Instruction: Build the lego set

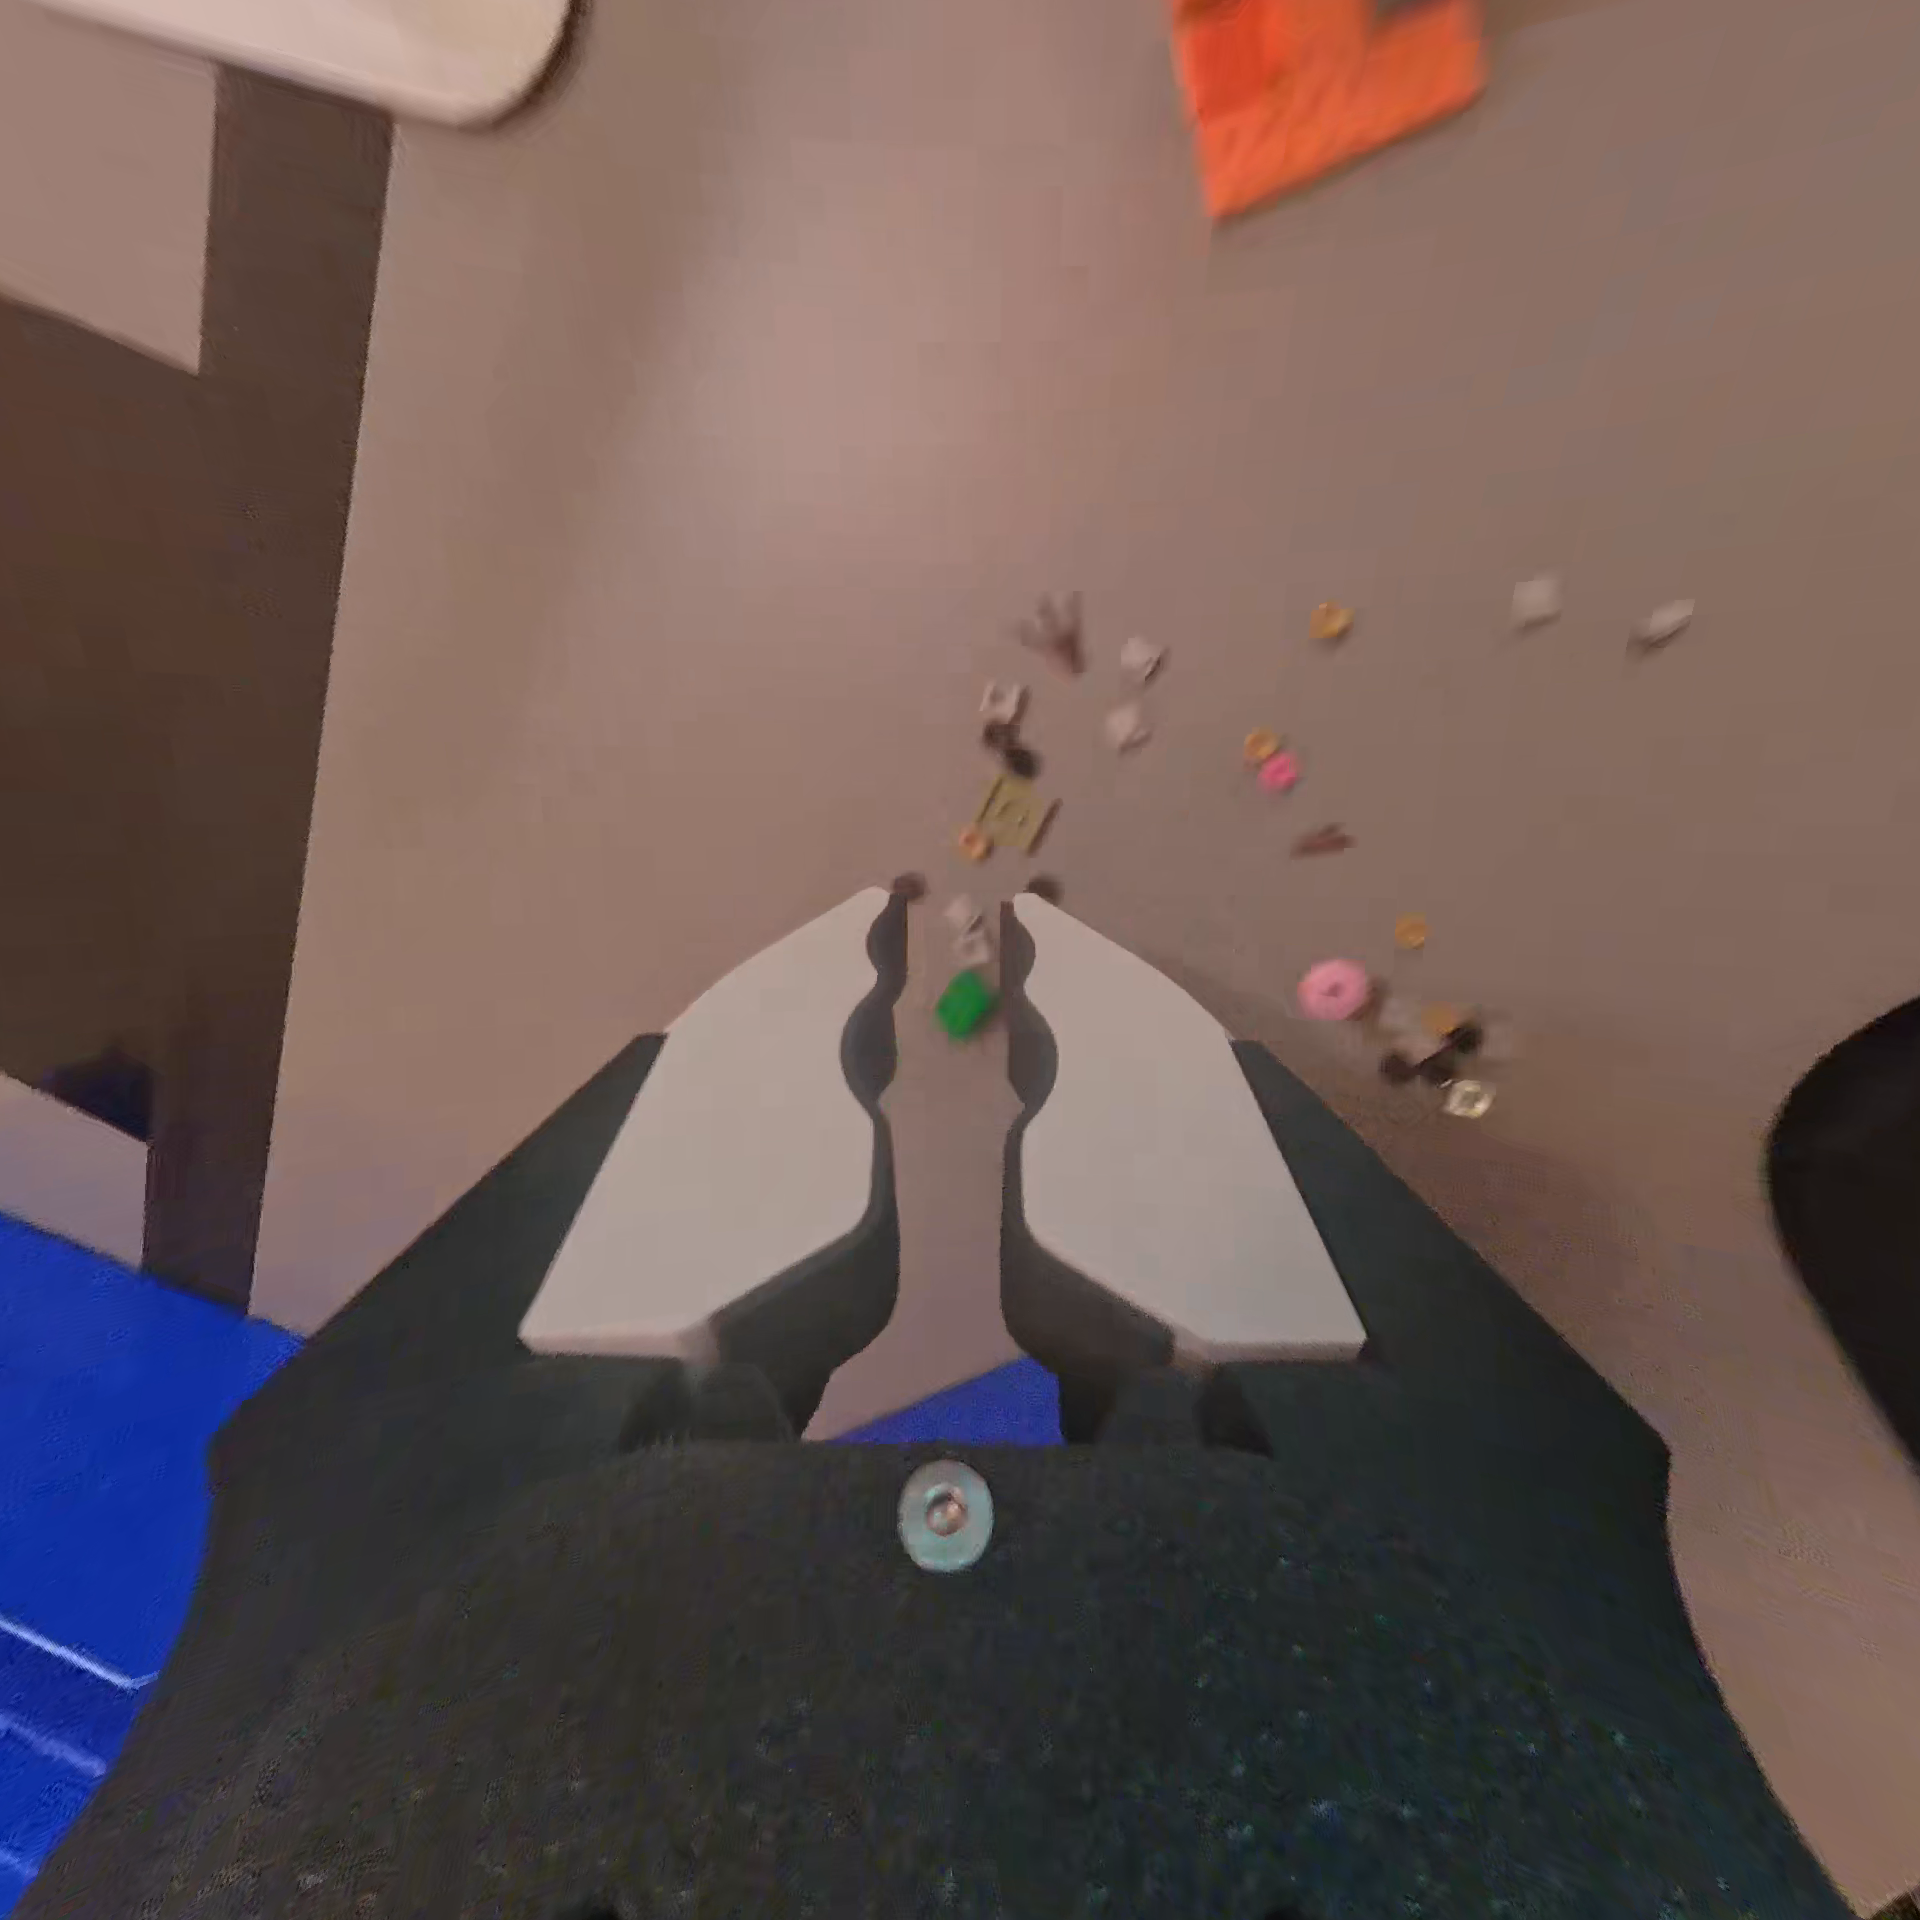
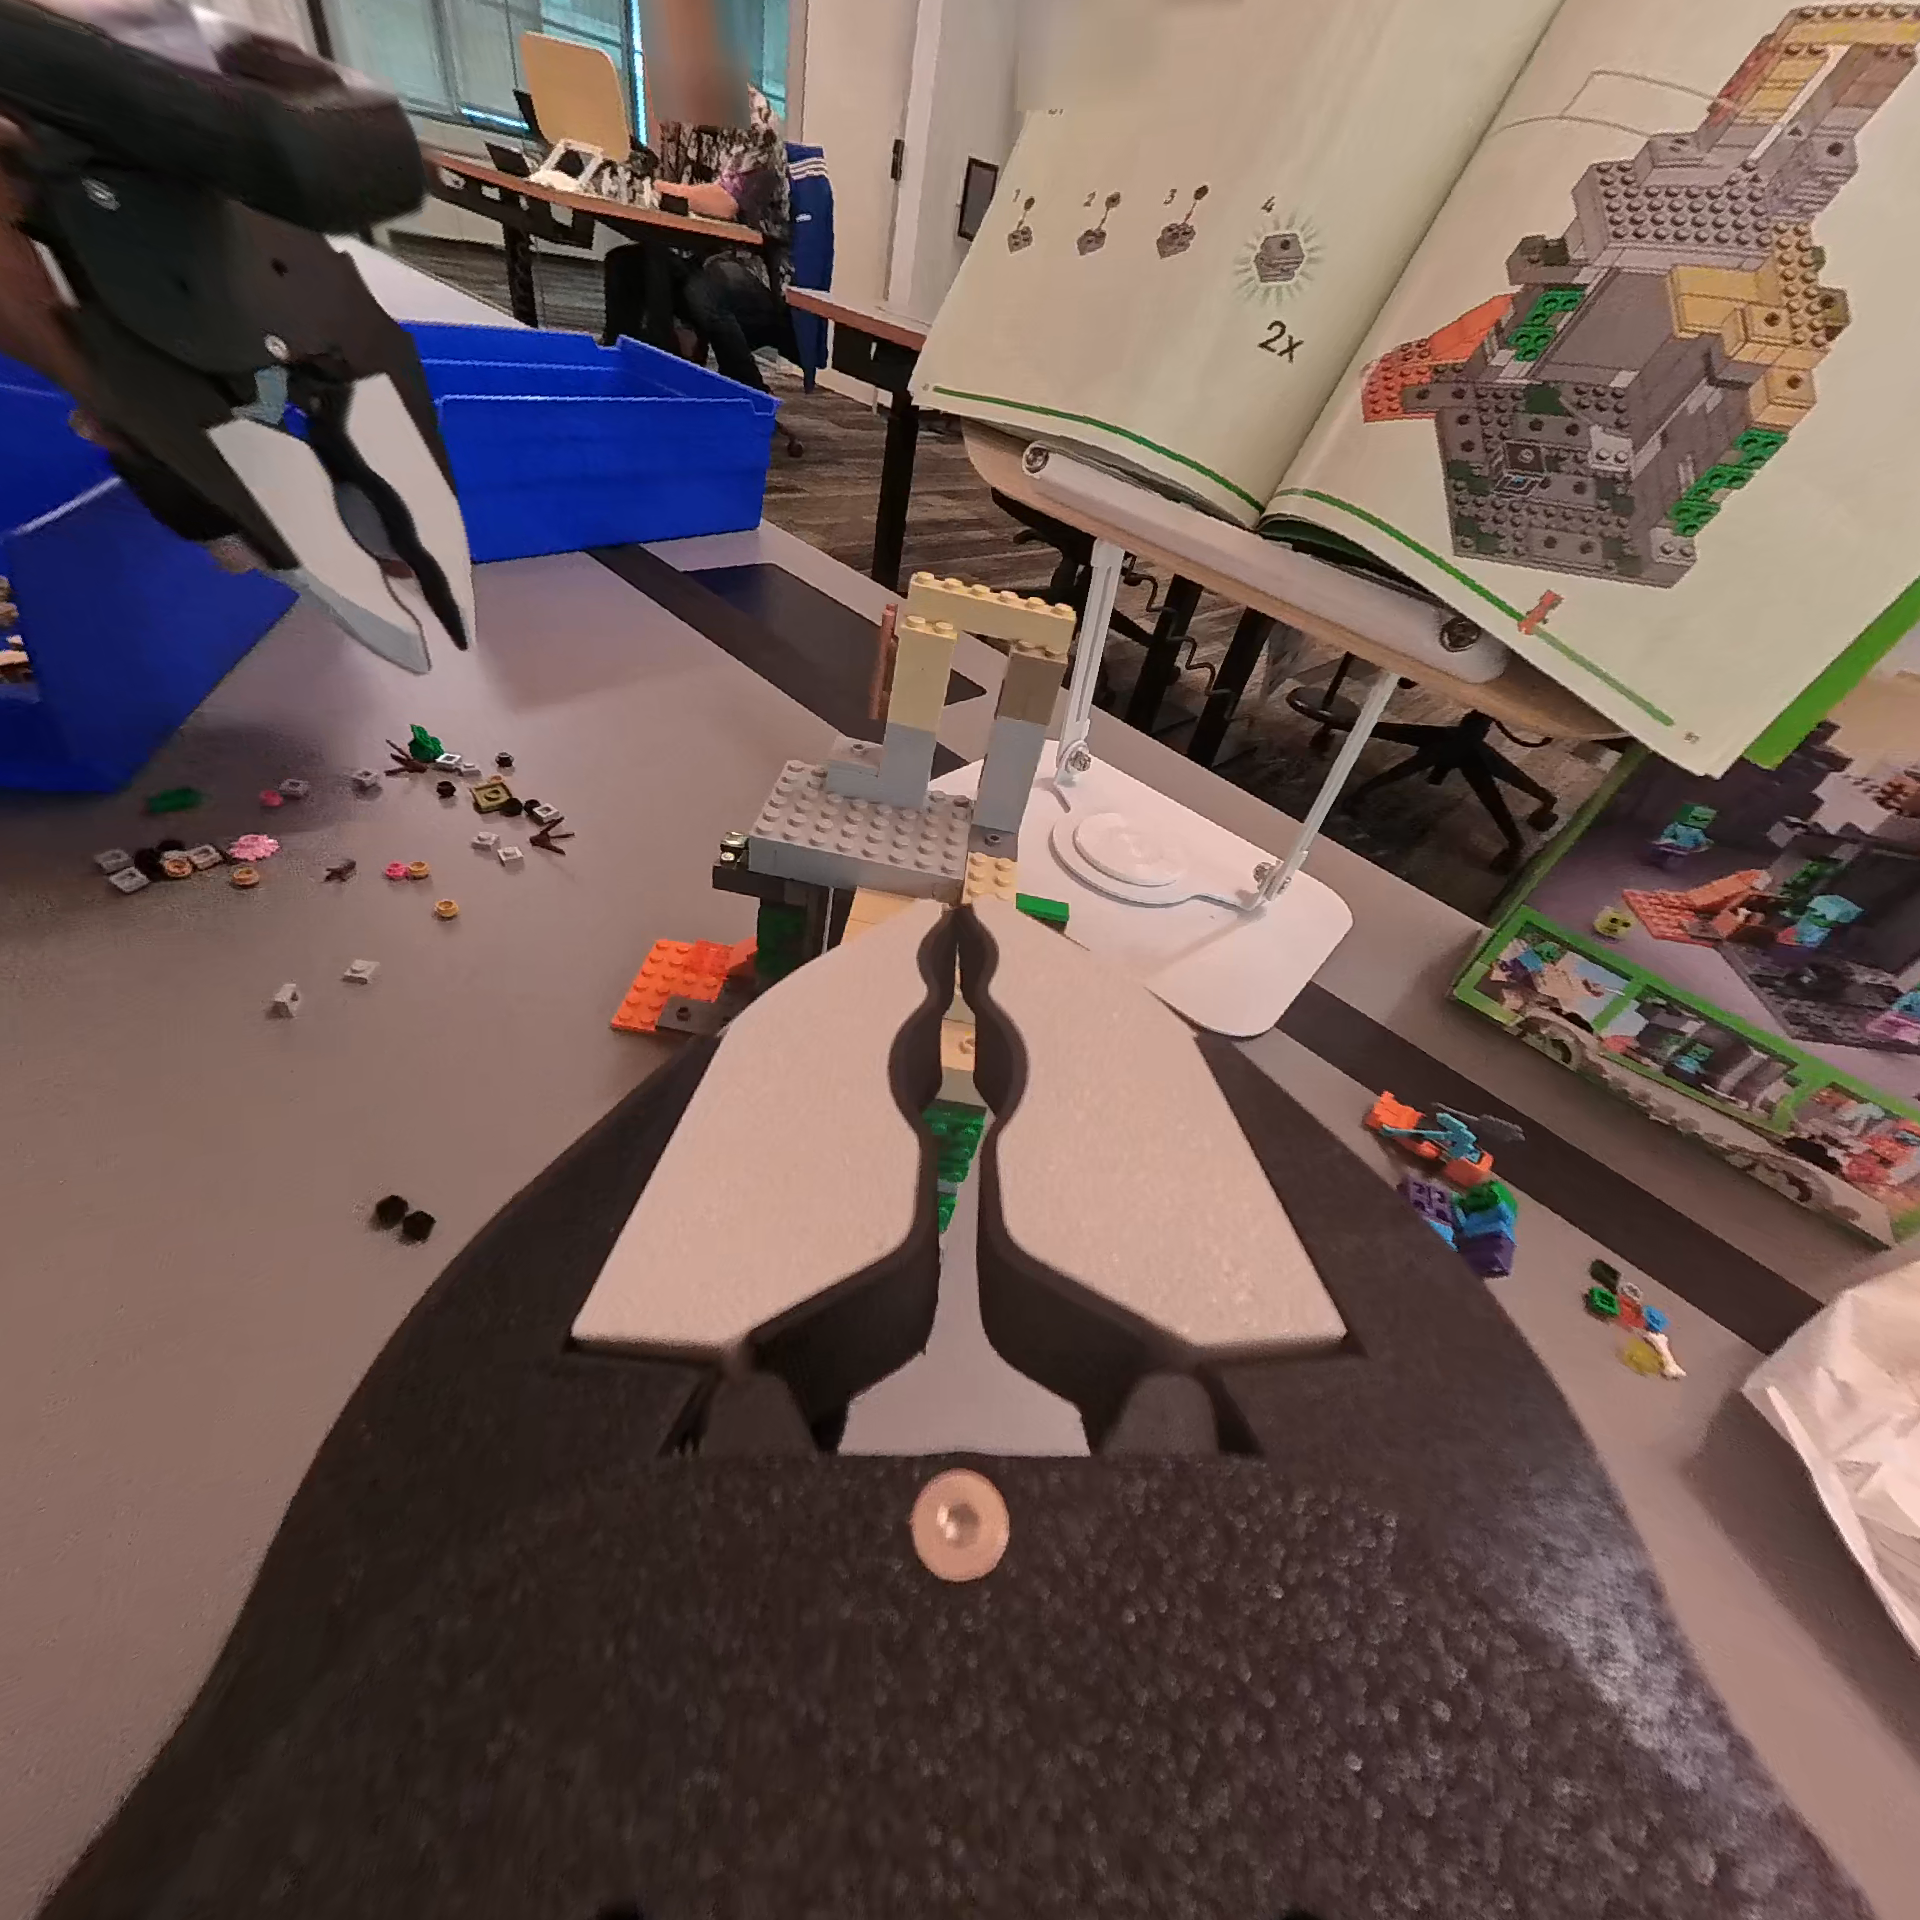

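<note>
My left gripper [image 1: 956, 904] hangs above the grey table [image 1: 727, 520] with its jaws a little apart and nothing pressed between them. A small green piece [image 1: 966, 1003] lies on the table below the gap, among scattered small studs and tiles [image 1: 1008, 810]. The view is blurred. The right wrist view shows this gripper [image 2: 421, 639] raised at upper left, above the same scatter [image 2: 312, 831]. My right gripper [image 2: 956, 914] is shut, its tips meeting against the tan corner of a brick model [image 2: 873, 831] with a grey plate and a tan arch.
Blue bins [image 2: 592, 447] stand at the left. An open instruction book [image 2: 1455, 312] rests on a white stand [image 2: 1195, 904] behind the model. A set box [image 2: 1714, 935], small figures [image 2: 1455, 1184], an orange plate [image 2: 675, 977] and a white bag [image 2: 1849, 1455] lie around. Across from one pair of fingers to the other is roughly 30 centimeters. The small green piece [image 1: 966, 1003] is about 7 centimeters from my left fingertips.
</note>
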